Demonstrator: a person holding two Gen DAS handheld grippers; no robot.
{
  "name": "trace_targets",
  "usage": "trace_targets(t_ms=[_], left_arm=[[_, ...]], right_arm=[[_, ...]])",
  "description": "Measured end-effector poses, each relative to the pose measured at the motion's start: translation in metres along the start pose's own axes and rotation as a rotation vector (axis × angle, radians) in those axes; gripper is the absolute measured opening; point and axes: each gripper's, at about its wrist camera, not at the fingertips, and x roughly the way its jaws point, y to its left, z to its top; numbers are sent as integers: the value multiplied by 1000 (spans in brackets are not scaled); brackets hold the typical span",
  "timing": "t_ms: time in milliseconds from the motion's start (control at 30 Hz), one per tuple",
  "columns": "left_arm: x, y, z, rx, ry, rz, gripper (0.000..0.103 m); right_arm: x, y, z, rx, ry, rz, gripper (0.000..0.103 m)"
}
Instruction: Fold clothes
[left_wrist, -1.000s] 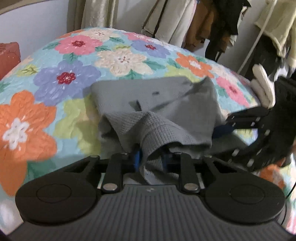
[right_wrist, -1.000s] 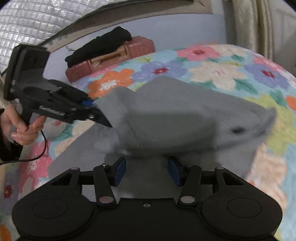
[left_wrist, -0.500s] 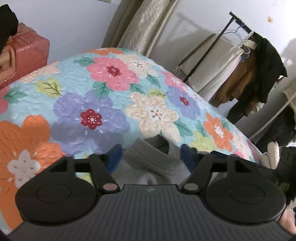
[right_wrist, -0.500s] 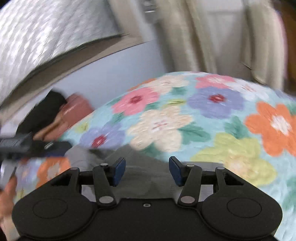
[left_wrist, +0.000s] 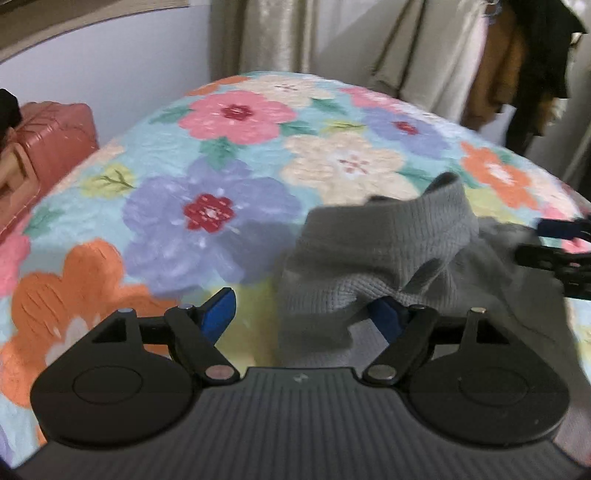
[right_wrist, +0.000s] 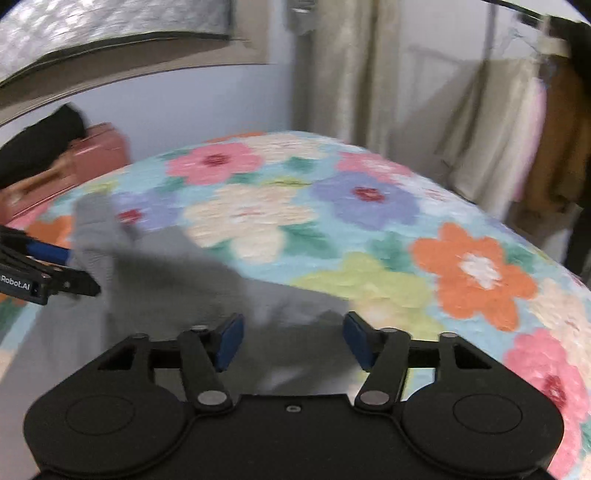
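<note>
A grey knitted garment (left_wrist: 373, 266) lies bunched on the flowered bedspread (left_wrist: 229, 177). My left gripper (left_wrist: 301, 317) is open; a fold of the grey knit drapes over its right pad, the left pad is bare. In the right wrist view the garment (right_wrist: 192, 280) spreads out at lower left, and my right gripper (right_wrist: 291, 341) is open just above its near edge, holding nothing. The left gripper's fingers (right_wrist: 48, 253) show at the left edge, touching the garment. The right gripper's tips (left_wrist: 557, 240) show at the right edge of the left wrist view.
A pink suitcase (left_wrist: 40, 147) with dark clothing on it stands beyond the bed's left side. Curtains (right_wrist: 340, 74) and a rack of hanging clothes (left_wrist: 517, 66) line the far wall. The bedspread falls away at the right (right_wrist: 554, 332).
Both grippers have let go of the garment and opened. They rose and swung toward the far side of the bed, then the left came back down by the bunched grey knit.
</note>
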Motion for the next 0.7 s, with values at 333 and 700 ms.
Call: trace_targets(t_ms=[333, 700], left_arm=[[4, 14, 5, -134, -29, -10, 79], [8, 30, 7, -210, 20, 150, 79]], right_arm=[[14, -20, -10, 7, -21, 64, 16], [21, -65, -26, 401, 17, 81, 49]])
